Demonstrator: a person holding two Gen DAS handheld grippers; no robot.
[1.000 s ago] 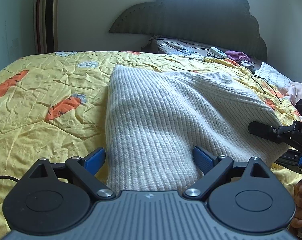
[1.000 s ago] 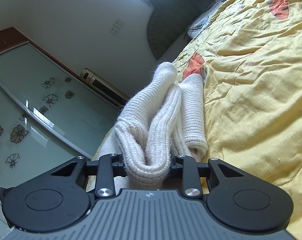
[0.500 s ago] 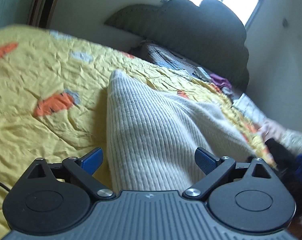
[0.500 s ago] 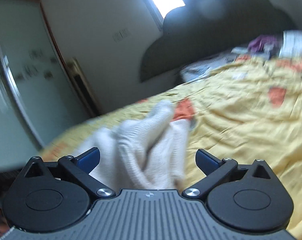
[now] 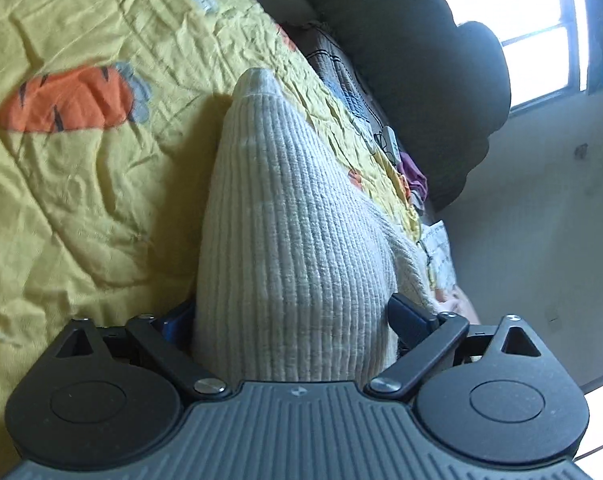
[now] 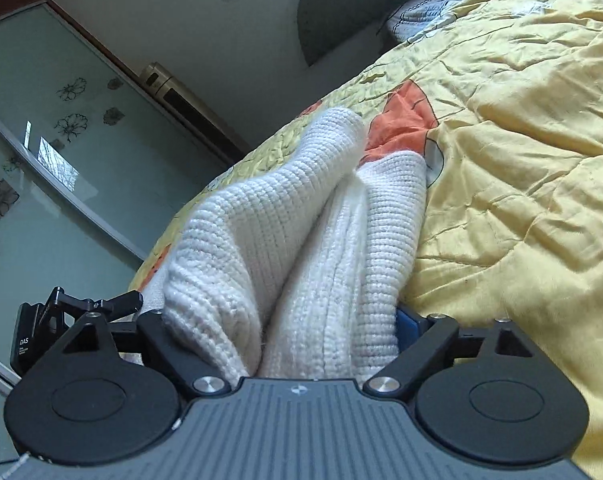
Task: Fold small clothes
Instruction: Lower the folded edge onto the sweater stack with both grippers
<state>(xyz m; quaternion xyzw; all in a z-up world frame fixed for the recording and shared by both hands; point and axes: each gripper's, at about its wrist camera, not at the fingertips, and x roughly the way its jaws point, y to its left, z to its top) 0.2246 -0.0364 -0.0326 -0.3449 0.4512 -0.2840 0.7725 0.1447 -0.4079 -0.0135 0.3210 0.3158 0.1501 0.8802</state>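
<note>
One yellow quilt covers the bed and fills most of both views; it is creased and printed with orange carrot motifs. Sliding glass doors with black flower decals stand along the wall beyond the bed in the right wrist view. A dark scalloped headboard rises at the head of the bed, below a bright window.

The cream ribbed-knit sweater lies on the quilt. It spans between the two grippers.

- Left wrist view: the knit runs as one broad ribbed panel from the jaws toward a rounded far corner.
- Right wrist view: the sweater is bunched into three thick folds that rest on the quilt and lead into the jaws.

Left gripper: jaws wide and closing. The sweater edge fills the gap between them and meets both blue pads. A firm clamp cannot be confirmed.

Right gripper: jaws wide and closing. The bunched folds sit between them, and one fold bulges over the left finger. Firm pressure cannot be confirmed here either.

The left gripper also shows at the left edge of the right wrist view, just beside the sweater.

Smaller items: a tall bronze appliance against the wall, one carrot print beside the sweater, and a purple cloth near the headboard.
</note>
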